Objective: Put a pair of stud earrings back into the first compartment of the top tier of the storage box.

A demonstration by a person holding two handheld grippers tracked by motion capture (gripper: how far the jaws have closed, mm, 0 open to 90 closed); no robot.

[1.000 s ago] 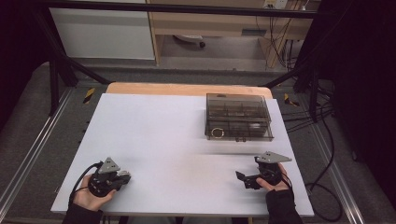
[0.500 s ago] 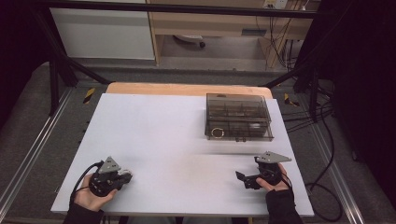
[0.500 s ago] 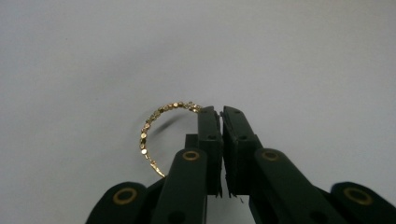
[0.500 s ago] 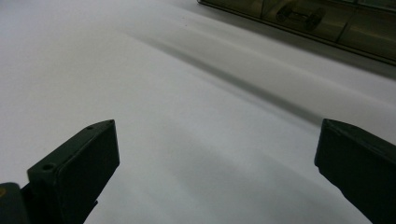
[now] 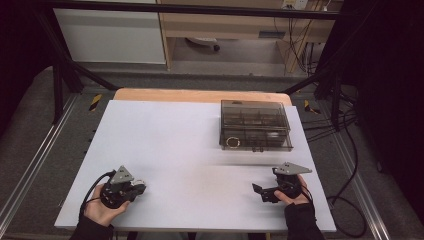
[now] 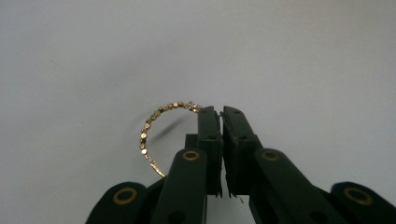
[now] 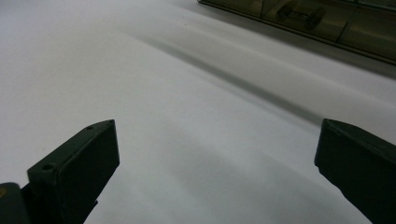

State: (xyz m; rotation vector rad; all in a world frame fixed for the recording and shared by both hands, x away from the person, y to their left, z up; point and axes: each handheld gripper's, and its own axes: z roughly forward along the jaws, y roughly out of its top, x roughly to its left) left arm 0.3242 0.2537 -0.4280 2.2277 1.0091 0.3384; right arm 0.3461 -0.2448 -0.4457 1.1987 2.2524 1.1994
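While the left gripper [image 6: 220, 112] sits low over the near-left of the white bench [image 5: 200, 150], its jaws are clenched on a thin gold beaded bracelet [image 6: 154, 130], pinched at one point so the loop hangs free to the side, probably for carrying. Farther right and well apart, a smoky clear compartment box [image 5: 255, 125] stands closed, a gold ring-shape visible inside. At near-right, the right gripper [image 7: 215, 154] rests released, jaws wide, nothing between them.

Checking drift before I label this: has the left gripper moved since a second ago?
No. The left gripper sits at the same spot near the table's front-left edge.
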